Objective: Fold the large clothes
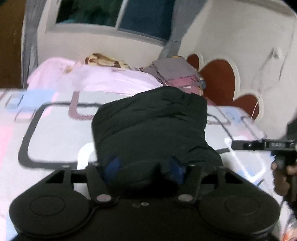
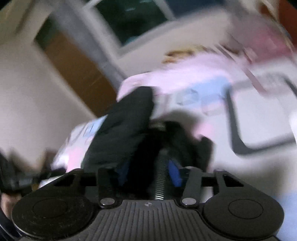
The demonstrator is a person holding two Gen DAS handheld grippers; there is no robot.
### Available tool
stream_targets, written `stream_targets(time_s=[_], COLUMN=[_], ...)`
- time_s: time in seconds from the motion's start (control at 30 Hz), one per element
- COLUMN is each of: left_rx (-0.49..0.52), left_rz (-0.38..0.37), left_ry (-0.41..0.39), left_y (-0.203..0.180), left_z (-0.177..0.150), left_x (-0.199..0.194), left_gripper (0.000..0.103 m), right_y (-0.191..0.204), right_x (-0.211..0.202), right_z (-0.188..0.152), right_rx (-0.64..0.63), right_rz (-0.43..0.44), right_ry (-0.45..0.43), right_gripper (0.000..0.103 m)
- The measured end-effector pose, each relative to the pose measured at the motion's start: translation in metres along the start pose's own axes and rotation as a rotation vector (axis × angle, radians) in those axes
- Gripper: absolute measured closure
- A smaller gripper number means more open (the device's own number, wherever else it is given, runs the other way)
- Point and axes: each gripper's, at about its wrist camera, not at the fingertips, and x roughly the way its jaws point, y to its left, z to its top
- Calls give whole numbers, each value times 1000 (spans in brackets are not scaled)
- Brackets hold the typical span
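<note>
We see one dark garment [image 1: 150, 126], black and bulky, lying across one bed [image 1: 55, 133] whose sheet is pale with grey, pink and blue outlined rectangles. It is the only dark piece of clothing in view, and both of our tools have hold of it.

The left gripper [image 1: 146, 168] stands at a middling width, its two blue pads pressed against a bunched fold of the garment; the cloth rises in a mound just beyond the fingers. The right gripper [image 2: 150, 172] is likewise partly closed, with dark cloth gathered between its two blue pads, and a long strip of the garment [image 2: 126, 126] runs up and away to the left of it. That view is heavily blurred, so fine detail of the grip is hard to read.

In the left wrist view we count one more hand [image 1: 284, 178], at the right edge, wrapped around a black handle.

At the far side of the bed lie one pink blanket [image 1: 104, 79], one yellow-brown patterned cloth [image 1: 104, 60] behind it, and one stack of folded cloths [image 1: 178, 74] in grey and pink. Behind these stands one headboard [image 1: 219, 79] with red lobes edged in cream. One window [image 1: 118, 14] sits in the wall above, with a grey curtain [image 1: 29, 37] on either side, two in all.
</note>
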Motion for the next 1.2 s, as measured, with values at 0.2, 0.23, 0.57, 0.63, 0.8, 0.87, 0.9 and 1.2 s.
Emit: stream_targets(time_s=[0.2,0.23,0.57,0.63,0.8,0.87,0.9,1.2], left_rx=[78,67,108,100,88,96,85,17], left_rz=[38,43,133,139,183,227,254,356], left_ry=[97,96,54,20,-60,-96,-132,-130], left_y=[-36,-36,-54,-58,-83,-100,-108,-158], left_z=[-14,-18,-26,-30,-54,-70,-79,-133], left_x=[46,50,29,4,-59,-82,-93,-142], left_gripper=[53,53,53,53,39,4,0,0], right_y=[16,14,18,30,56,61,64,88], right_x=[72,80,21,-11,-78,-97,-108,-163], right_z=[-31,-35,-39,-42,-79,-99,-111,-174], right_rx=[-26,-7,1,-34,-126,-134,-133,-190], right_rz=[-83,-86,-138,-149,-204,-242,-273,-387], right_ry=[114,130,122,78,41,26,-8,35], right_gripper=[57,57,56,56,56,37,2,0])
